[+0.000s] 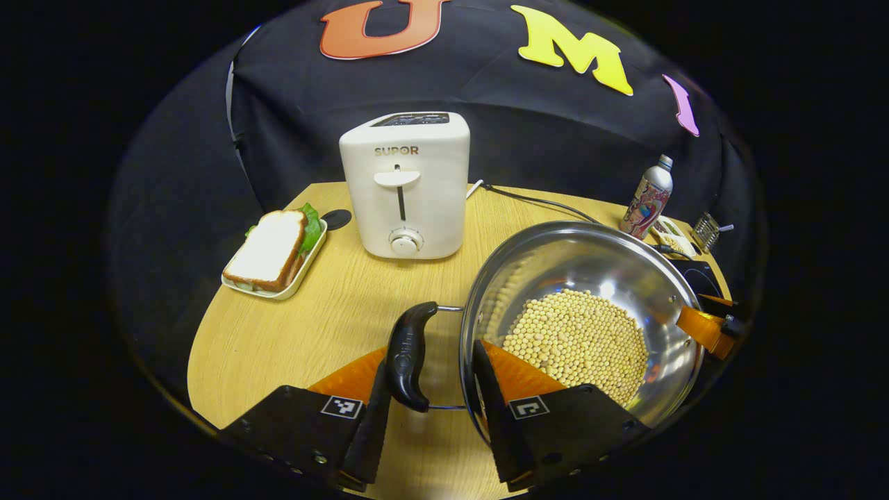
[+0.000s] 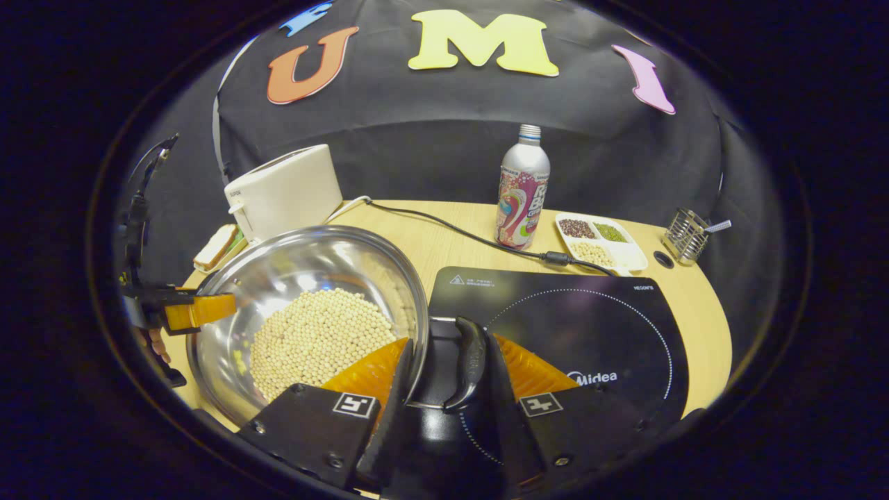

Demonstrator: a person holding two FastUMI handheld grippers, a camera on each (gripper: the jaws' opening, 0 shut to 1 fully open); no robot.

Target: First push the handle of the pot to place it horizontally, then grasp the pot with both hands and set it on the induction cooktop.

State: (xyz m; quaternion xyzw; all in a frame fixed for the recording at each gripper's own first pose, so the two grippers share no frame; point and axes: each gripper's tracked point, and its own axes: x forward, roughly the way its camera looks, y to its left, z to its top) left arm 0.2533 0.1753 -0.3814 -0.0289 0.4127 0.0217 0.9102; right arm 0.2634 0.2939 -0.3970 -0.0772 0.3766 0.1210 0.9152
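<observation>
Between the jaws of the left gripper (image 1: 430, 389), in the left gripper view, one black side handle (image 1: 410, 354) of the steel pot (image 1: 555, 257) is seen; the jaws stand fairly wide, one finger touching or nearly touching the handle while the other lies over the pot's rim, so a firm clamp cannot be told. In the right gripper view, the opposite handle (image 2: 469, 361) is flanked closely by the right gripper (image 2: 448, 378), whose jaws are narrowed about it; whether both press on it cannot be told.

The pot is filled across its bottom with pale soybeans (image 1: 580, 340). It is placed at the desk's (image 1: 292, 333) near edge, just beside the black induction cooktop (image 2: 590, 326), which lies at 3 o'clock of the pot in the right gripper view, the handle reaching over the cooktop's edge.

Farther out in that view, at 1 o'clock, a divided white tray (image 2: 603, 242) holding dark, green and pale beans in separate compartments is set beside a printed bottle (image 2: 522, 191). A wire holder (image 2: 686, 236) stands at the far right.

In the left gripper view, a white toaster (image 1: 406, 187) is seen at 12 o'clock, and a dish (image 1: 305, 267) carrying a sandwich (image 1: 267, 250) at 10 o'clock.
</observation>
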